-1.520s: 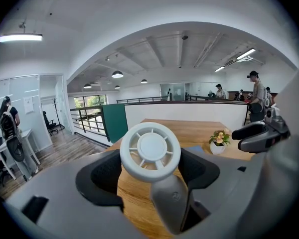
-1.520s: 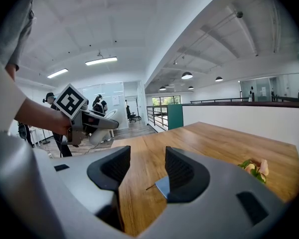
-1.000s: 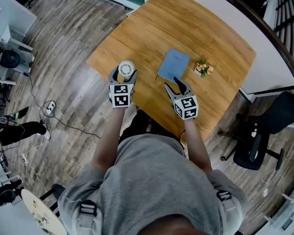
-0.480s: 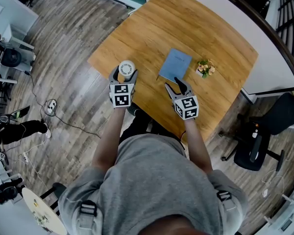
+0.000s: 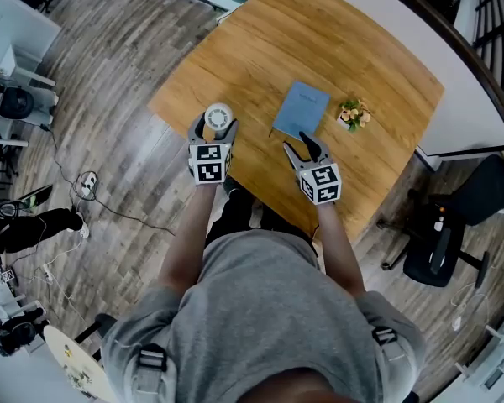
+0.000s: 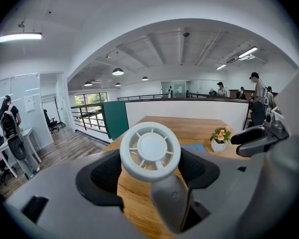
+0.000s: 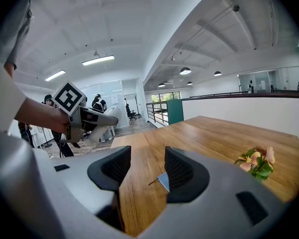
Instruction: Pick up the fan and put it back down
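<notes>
White fan (image 6: 150, 151) clamped in left gripper (image 5: 212, 126) | right gripper (image 5: 294, 142) jaws apart, empty | blue notebook (image 5: 301, 110), flower pot (image 5: 350, 114) nearby

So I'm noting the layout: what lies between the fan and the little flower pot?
A blue notebook lies flat between the fan and the flower pot, clearest in the head view.

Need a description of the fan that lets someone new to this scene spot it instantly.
Start at the wooden table, at its near-left edge by the person. The fan is there between the left gripper's jaws, left of the blue booklet and the small flower pot. Unlike them, it has a round white spoked head on a grey handle.
</notes>
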{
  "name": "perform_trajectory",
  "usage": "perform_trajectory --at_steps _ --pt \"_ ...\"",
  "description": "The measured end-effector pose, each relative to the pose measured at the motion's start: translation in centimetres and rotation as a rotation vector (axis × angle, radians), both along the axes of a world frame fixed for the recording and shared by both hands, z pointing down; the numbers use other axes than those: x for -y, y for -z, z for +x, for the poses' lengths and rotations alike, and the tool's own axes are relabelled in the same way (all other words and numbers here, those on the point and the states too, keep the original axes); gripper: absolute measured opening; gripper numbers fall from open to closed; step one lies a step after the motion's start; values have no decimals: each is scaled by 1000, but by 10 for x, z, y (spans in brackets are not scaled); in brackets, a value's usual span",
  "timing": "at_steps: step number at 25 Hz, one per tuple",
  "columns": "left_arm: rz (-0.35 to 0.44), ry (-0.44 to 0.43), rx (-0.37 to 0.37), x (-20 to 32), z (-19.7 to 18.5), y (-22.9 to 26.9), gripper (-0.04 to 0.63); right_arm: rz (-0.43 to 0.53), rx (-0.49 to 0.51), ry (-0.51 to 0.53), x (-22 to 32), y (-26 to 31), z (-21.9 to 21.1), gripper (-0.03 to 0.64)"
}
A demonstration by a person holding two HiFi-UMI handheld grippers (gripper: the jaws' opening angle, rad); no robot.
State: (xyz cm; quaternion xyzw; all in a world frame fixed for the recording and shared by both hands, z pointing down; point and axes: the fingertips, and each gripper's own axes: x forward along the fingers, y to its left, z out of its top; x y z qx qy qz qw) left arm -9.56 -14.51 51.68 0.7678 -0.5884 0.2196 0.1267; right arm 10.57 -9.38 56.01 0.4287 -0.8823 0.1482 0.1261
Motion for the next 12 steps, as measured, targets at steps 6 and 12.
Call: perform_trajectory --at_steps 6,12 --pt "-25 -10 -8 12 -3 -9 371 -31 -8 -3 7 -11 -6 221" --pt "-54 -25 -16 24 -9 -20 371 -43 -13 -9 22 -14 -17 221"
